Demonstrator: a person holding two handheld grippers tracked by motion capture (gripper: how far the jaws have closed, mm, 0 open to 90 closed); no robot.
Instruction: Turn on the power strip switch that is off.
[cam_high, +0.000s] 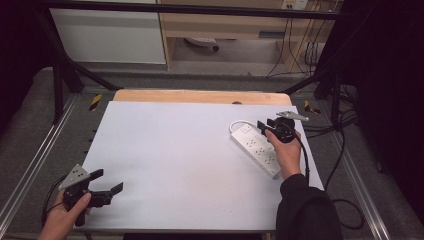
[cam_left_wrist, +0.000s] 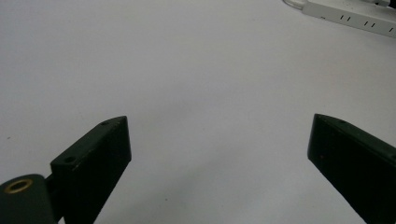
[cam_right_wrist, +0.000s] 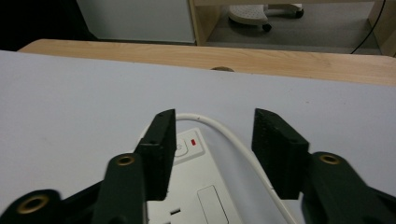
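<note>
We are hovering the right gripper, jaws apart, over the strip's switch end, its length running back toward us, left gripper gaping far off.

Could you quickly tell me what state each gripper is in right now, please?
Left gripper: open, holding nothing, over bare table.
Right gripper: open, jaws over the switch end of the power strip, gripping nothing.

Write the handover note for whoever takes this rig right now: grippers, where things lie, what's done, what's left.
Right gripper: open, above the switch end of the white power strip, jaws straddling its white cable; nothing gripped.
Left gripper: open, near the table's front left corner, holding nothing.
Power strip lies diagonally on the right side of the white table cover.
Done: right gripper brought to the strip.
Left: probably closing on the strip or its cable; no grasp made yet.
</note>
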